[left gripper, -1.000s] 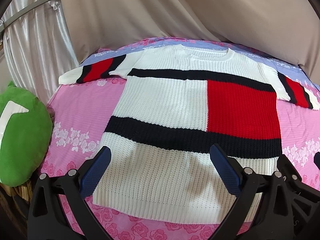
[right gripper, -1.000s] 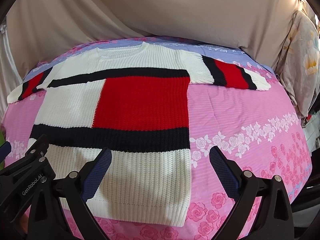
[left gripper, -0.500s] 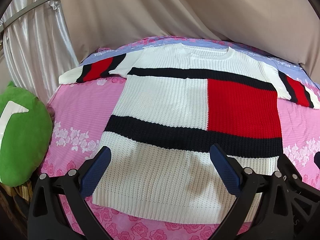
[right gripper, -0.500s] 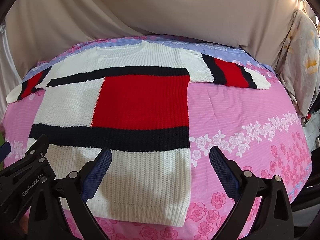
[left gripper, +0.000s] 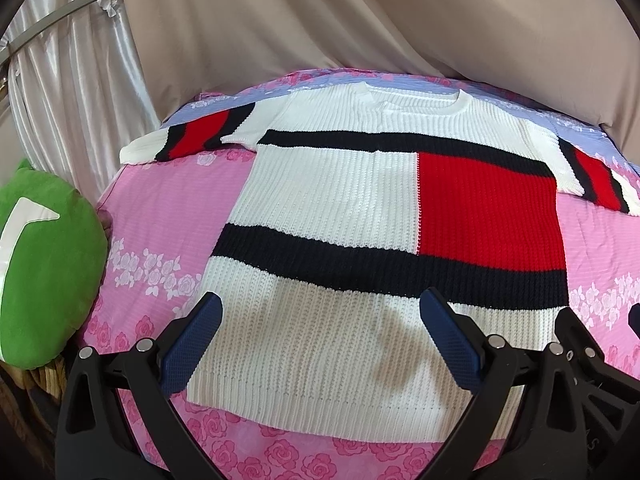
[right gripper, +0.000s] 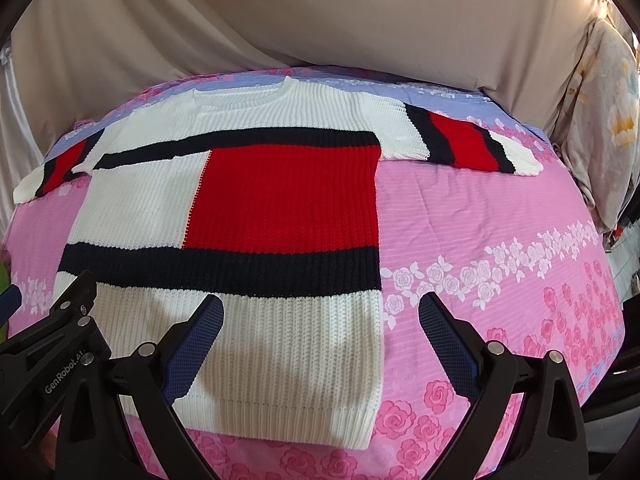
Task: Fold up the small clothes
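Sweater flat on the bed, both my grippers spread wide and empty.

The knit sweater [left gripper: 336, 200] lies face up across the pink floral bedspread [right gripper: 500, 224], collar toward the far edge, hem at the near edge, sleeves out to either side. My left gripper [left gripper: 320, 332] hovers over the hem, my right gripper [right gripper: 320, 332] over the hem's right corner, grasping nothing. A green cushion [left gripper: 48, 264] sits off the left edge.

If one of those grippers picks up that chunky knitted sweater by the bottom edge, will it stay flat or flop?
The white, red and black ribbed-knit sweater would probably flop: it lies limp, following the pink floral bedsheet. The thick knit suggests some weight, so it may sag. Its ribbed texture should resist slipping from the open left gripper or right gripper.
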### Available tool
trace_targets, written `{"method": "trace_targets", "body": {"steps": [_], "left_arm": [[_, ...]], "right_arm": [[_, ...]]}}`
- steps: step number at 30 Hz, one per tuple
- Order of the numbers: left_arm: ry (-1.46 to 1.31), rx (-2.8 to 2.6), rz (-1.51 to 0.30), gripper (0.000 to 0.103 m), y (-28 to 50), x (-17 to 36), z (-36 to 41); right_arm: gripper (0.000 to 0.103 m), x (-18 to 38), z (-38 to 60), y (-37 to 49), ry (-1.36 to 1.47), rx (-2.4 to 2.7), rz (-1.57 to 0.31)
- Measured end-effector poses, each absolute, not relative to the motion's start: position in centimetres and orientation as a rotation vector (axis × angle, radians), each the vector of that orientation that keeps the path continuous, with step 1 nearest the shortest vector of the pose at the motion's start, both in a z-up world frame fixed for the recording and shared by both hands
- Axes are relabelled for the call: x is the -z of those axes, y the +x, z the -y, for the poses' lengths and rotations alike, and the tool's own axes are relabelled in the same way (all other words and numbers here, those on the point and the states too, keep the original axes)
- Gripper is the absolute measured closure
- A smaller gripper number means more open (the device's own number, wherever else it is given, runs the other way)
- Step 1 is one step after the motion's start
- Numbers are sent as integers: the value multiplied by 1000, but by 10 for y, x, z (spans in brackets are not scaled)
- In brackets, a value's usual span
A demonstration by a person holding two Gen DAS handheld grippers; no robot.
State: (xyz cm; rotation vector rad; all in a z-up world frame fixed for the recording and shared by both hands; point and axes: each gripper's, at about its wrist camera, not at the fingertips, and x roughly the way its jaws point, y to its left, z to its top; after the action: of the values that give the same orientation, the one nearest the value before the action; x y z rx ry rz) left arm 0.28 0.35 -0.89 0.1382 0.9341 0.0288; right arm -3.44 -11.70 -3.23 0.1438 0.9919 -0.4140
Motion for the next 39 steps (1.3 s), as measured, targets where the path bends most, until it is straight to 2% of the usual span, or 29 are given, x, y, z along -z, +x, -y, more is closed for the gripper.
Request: {"method": "trace_targets", "body": {"steps": [39], "left_arm": [[157,-43,-946,8,8,10,-2]], "right_arm": [[6,34,113,-32,146,413,-1005]]}}
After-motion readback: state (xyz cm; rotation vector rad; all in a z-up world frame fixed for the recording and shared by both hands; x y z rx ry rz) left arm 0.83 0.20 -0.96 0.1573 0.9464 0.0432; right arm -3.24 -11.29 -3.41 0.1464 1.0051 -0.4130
